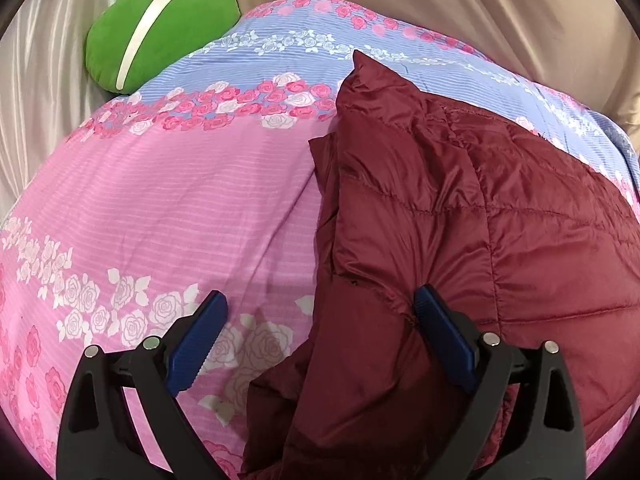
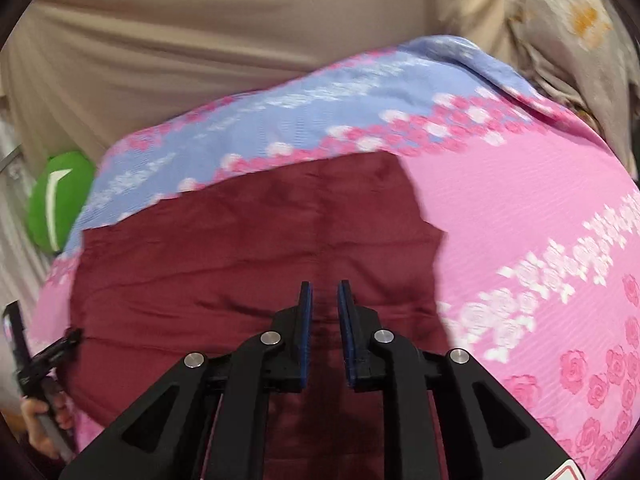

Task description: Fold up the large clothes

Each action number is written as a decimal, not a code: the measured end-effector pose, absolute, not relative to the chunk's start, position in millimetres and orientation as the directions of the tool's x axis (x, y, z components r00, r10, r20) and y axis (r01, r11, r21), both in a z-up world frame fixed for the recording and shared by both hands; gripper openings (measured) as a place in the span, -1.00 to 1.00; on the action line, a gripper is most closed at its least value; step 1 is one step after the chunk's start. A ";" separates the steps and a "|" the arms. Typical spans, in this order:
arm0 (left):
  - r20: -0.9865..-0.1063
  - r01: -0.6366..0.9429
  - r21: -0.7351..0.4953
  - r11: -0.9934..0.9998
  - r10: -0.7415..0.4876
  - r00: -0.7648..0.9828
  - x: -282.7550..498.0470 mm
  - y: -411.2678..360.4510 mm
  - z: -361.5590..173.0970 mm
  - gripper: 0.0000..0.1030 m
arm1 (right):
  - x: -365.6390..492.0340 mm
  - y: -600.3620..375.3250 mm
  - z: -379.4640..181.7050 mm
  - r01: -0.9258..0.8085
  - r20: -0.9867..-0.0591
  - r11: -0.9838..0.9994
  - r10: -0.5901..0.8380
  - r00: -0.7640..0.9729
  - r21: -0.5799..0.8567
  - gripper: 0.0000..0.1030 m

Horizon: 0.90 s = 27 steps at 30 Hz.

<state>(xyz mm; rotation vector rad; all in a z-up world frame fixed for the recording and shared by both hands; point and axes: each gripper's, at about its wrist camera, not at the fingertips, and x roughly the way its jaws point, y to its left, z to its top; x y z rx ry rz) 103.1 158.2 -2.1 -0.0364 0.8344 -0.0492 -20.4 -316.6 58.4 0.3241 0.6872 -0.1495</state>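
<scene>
Quilted maroon puffer jacket (image 1: 460,208) lies folded on my pink-and-blue rose-print bedspread (image 1: 180,208), at 1 o'clock from the left claw (image 1: 320,312), which gapes released. My right claw (image 2: 324,300) stands narrowly parted above it, grasping nothing, probably freed to flatten it.

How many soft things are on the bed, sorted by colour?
Dark red quilted puffy jacket: 1
Green plush cushion with a white stripe: 1
Pink and blue rose-print bedspread underneath: 1
Total: 3
</scene>
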 end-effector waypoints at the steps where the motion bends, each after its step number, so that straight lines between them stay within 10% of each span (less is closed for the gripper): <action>1: -0.739 0.028 -0.053 0.998 -0.058 0.671 102.8 158.0 -2.5 0.80 | -14.8 -302.3 62.5 0.200 -0.645 0.949 0.004 0.764 0.243 -0.69; 27: -0.723 0.072 -0.169 0.983 -0.173 0.669 103.2 171.6 -6.5 0.86 | 133.8 -177.1 6.3 0.006 -0.755 0.985 0.129 0.643 0.173 -0.73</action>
